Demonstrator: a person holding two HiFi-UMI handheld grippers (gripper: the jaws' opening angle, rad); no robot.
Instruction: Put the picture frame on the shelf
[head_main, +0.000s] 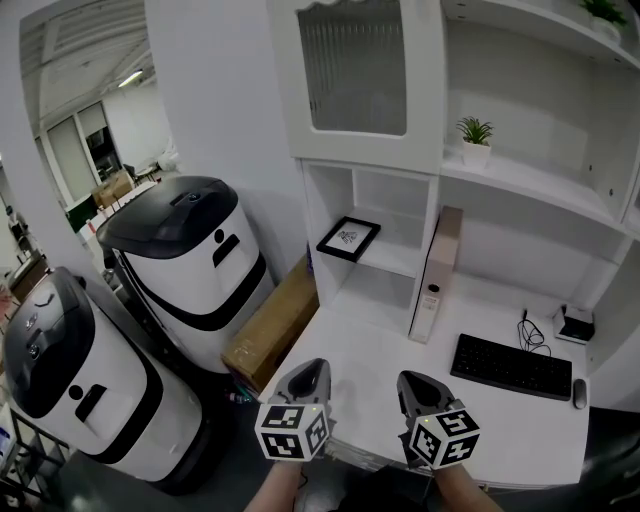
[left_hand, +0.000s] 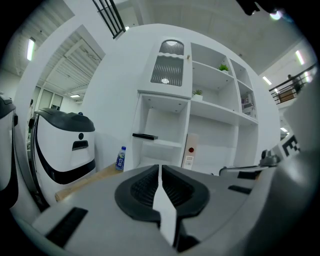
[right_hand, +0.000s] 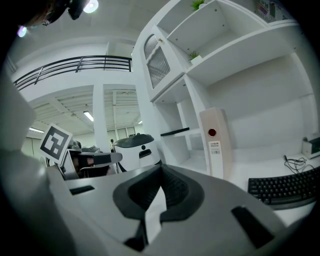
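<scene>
The black picture frame (head_main: 348, 238) lies flat on a small white shelf (head_main: 395, 258) of the wall unit, in the left-hand column. It shows edge-on as a dark bar in the left gripper view (left_hand: 145, 135) and the right gripper view (right_hand: 175, 132). My left gripper (head_main: 312, 372) and right gripper (head_main: 414, 384) hover side by side over the desk's near edge, well short of the frame. Both point toward the shelves. The left gripper (left_hand: 159, 170) is shut with nothing in it, and the right gripper (right_hand: 161, 170) is shut and empty too.
An upright binder (head_main: 436, 272) stands on the white desk (head_main: 370, 330) beside the shelf column. A keyboard (head_main: 512, 366) and a mouse (head_main: 580, 393) lie to the right. A cardboard box (head_main: 272, 325) and two large white-and-black machines (head_main: 195, 255) stand left of the desk. A bottle (left_hand: 120, 159) stands on the box.
</scene>
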